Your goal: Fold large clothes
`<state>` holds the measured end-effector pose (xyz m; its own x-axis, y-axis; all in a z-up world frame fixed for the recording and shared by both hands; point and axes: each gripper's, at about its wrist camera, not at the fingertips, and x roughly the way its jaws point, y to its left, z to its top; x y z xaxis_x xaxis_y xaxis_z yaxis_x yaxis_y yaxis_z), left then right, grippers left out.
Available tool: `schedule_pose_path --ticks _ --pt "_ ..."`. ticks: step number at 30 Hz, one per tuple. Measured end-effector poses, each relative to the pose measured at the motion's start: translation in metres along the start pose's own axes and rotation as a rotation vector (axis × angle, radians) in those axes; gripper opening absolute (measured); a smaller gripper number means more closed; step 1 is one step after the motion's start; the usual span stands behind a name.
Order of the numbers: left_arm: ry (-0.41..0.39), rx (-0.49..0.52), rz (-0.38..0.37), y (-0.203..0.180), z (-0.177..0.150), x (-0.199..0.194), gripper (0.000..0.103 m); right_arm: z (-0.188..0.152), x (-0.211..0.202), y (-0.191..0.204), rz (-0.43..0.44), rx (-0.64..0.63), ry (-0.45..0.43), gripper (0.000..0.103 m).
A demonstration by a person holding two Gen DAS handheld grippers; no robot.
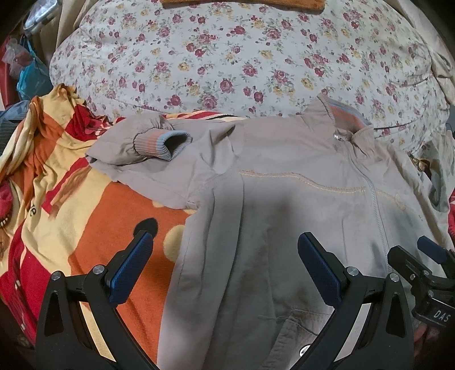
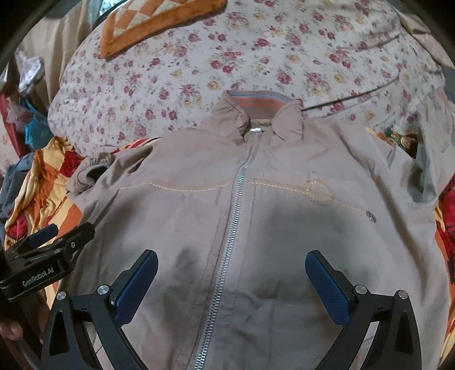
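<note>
The left tongs [image 1: 224,261] stand spread wide and released, nothing between the blue pads, hovering above the left edge of the tan jacket [image 1: 284,199]: one pad is over the orange patterned blanket [image 1: 93,205], the other over the jacket's front. The right tongs [image 2: 231,277] are likewise spread and empty, poised above the jacket [image 2: 241,213] with the silver zipper [image 2: 236,205] running up between the two pads. Each view catches the other tool at its edge: the right tongs [image 1: 432,250] show beside the jacket's right side in the left view, and the left tongs [image 2: 44,232] show at the jacket's left hem in the right view. The jacket lies front up and zipped on the bed, collar [image 2: 258,104] away from the tongs and resting against the floral quilt [image 2: 227,57]. Only the left view shows clearly the left sleeve folded across the blanket beside the jacket's shoulder, its striped ribbed cuff [image 1: 167,145] open toward the body; in the right view that cuff is a small bunched shape, hard to make out. The right view alone shows the whole zipper, a small button [image 2: 371,216] right of it, and an orange checked cushion [image 2: 159,22] on the quilt beyond the collar.
</note>
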<state>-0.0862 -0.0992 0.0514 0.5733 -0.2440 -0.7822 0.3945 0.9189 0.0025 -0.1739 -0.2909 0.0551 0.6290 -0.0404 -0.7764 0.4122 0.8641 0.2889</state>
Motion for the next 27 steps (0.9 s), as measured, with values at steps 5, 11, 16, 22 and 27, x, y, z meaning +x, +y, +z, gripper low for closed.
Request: schedule_pose_path --ticks 5,11,16,22,27 --pt "-0.002 0.002 -0.001 -0.001 0.000 -0.001 0.102 -0.002 0.002 -0.003 -0.025 0.015 0.022 0.103" --pt "0.003 0.007 -0.001 -0.002 -0.001 0.000 0.102 -0.006 0.008 -0.008 -0.048 0.046 0.050 0.103" --pt "-0.001 0.005 -0.008 -0.001 0.000 0.000 0.102 -0.010 0.015 -0.013 -0.088 0.065 0.060 0.103" --pt "0.009 0.011 -0.003 -0.003 -0.001 0.001 0.102 -0.013 0.017 -0.013 -0.125 0.044 0.038 0.103" --pt "0.017 0.002 -0.011 -0.002 -0.002 0.004 0.102 -0.015 0.020 -0.008 -0.157 0.014 0.022 0.103"
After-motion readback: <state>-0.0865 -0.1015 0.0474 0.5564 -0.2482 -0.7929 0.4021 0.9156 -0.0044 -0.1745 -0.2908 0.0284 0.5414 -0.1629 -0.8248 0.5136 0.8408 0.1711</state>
